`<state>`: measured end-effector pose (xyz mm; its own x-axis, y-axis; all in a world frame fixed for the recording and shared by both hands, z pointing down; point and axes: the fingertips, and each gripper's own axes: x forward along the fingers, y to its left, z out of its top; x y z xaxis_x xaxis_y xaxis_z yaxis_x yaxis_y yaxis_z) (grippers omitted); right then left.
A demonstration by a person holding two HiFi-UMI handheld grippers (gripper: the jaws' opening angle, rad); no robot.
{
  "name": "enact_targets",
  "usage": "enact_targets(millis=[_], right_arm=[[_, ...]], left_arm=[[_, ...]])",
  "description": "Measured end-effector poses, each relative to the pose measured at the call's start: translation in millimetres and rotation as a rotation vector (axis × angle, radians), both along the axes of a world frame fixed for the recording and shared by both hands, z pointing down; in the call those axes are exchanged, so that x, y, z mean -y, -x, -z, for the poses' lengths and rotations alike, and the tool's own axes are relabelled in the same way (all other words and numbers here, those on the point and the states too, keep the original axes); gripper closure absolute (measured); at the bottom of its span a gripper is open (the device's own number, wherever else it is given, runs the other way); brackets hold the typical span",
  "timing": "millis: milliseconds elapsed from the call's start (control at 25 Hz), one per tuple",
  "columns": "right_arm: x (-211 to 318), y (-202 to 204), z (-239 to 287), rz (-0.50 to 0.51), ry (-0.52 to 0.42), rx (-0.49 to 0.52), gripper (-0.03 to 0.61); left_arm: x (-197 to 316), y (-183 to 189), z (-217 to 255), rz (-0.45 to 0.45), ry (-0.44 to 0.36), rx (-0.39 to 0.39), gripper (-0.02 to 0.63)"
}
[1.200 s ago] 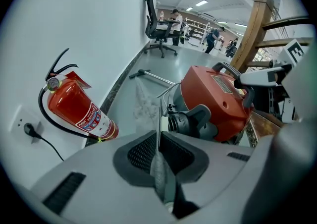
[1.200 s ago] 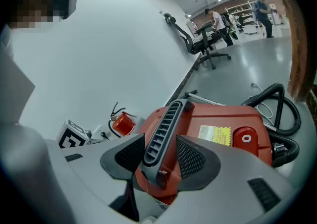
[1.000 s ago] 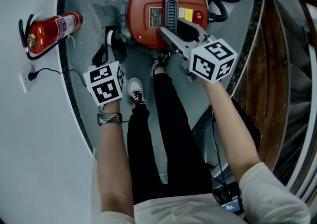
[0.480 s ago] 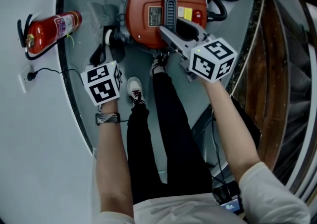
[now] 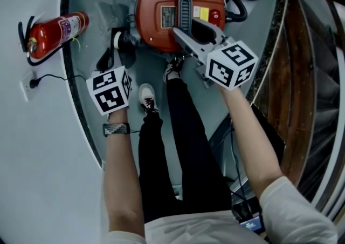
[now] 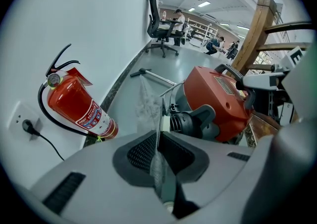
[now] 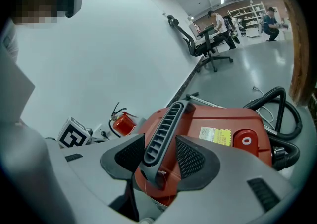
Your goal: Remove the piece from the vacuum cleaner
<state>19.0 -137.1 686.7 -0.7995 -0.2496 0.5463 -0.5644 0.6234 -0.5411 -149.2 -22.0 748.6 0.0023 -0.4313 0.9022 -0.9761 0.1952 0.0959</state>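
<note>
Left claw: pads pressed nearly together, pinching the translucent piece, a thin sheet that I see edge-on. Its long axis runs straight ahead from the pads toward the upper middle of the left gripper view. It ends just beside the black inlet port on the side of the red vacuum cleaner. I cannot tell whether its far end is seated at the port.

Right claw: jaws spread astride the grey carry handle on top of the body. A sliver of red shows between the handle and one pad, so I judge this a brace, not a firm clamp.

The left claw is the nearer one and has the piece. I judge the coming move to be a pull along the sheet's own axis, away from the port, toward the lower left of the head view; a sideways pull risks a tear or a slip
</note>
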Motion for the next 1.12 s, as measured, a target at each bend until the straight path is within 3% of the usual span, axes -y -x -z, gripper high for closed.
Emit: enact_targets(millis=[200,400,640,920,1120], right_arm=[[-0.3,0.1,0.6,0.006,-0.012,0.001,0.383],[-0.8,-0.3,1.8,-0.008,-0.027,0.001,0.383],[-0.9,0.6,1.9,-0.009,-0.034,0.001,0.383],[-0.7,1.4,2.2,0.001,-0.033,0.002,0.383],[-2.4,2.0,2.4,0.018,-0.027,0.002,0.383]], left_arm=[[-0.7,0.6,0.0,0.014,0.001,-0.013,0.572],[-0.3,2.3,3.1,-0.080,-0.037,-0.015,0.521],[22.5,2.1,19.0,-0.151,-0.100,-0.013,0.505],[50.4,10.6,12.3,-0.145,-0.082,0.025,0.505],[49.6,10.3,3.6,-0.113,-0.046,-0.002,0.482]])
